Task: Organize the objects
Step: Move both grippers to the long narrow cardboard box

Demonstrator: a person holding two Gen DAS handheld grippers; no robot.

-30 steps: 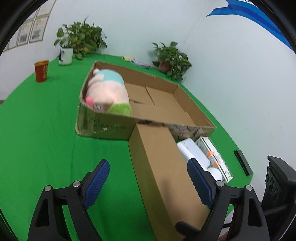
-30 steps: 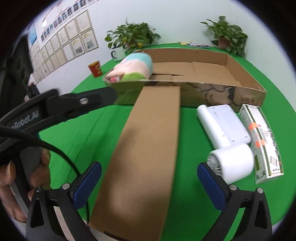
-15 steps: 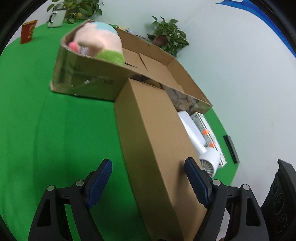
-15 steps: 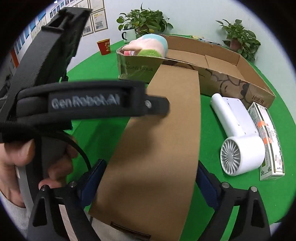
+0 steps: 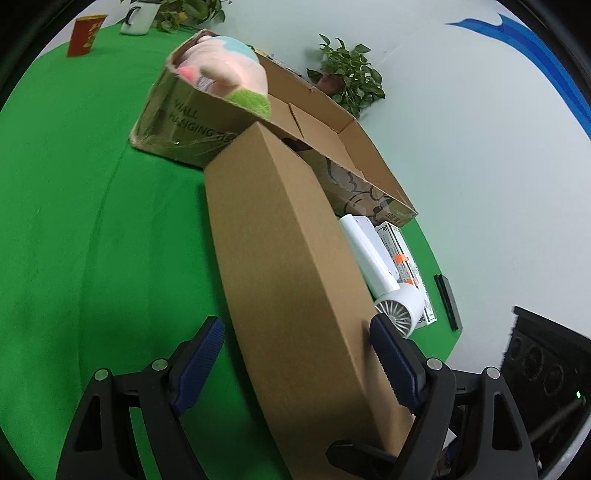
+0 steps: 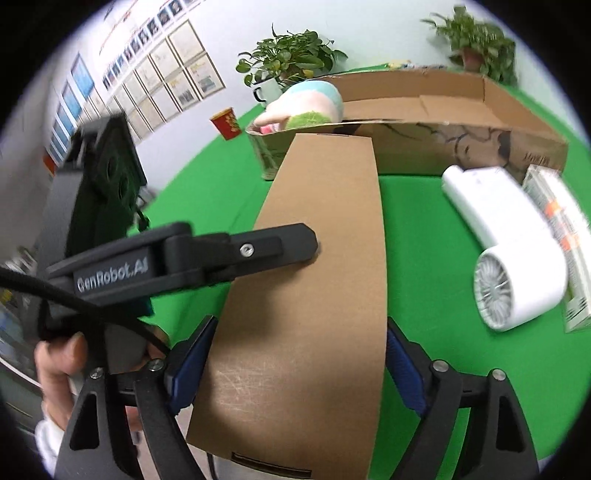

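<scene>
A long closed brown carton (image 5: 291, 266) lies on the green table, its far end against the large open cardboard box (image 5: 332, 122). It also shows in the right wrist view (image 6: 314, 280). My left gripper (image 5: 299, 354) is open, its jaws astride the carton's near part; the right pad (image 5: 391, 354) touches its side. My right gripper (image 6: 295, 369) straddles the carton's near end, both pads (image 6: 192, 369) at its sides. A pink plush toy (image 5: 225, 74) sits in the open box's left end. A white hair dryer (image 6: 509, 254) and a printed box (image 6: 561, 236) lie right of the carton.
A red cup (image 5: 83, 35), a white mug with a plant (image 5: 140, 14) and a second potted plant (image 5: 351, 81) stand at the table's far side. A black strip (image 5: 447, 301) lies near the right table edge. The left gripper's body (image 6: 177, 254) reaches over the carton.
Both grippers have moved forward and down onto the carton's near end. The right gripper's jaws have come in from wide open to the carton's sides.
</scene>
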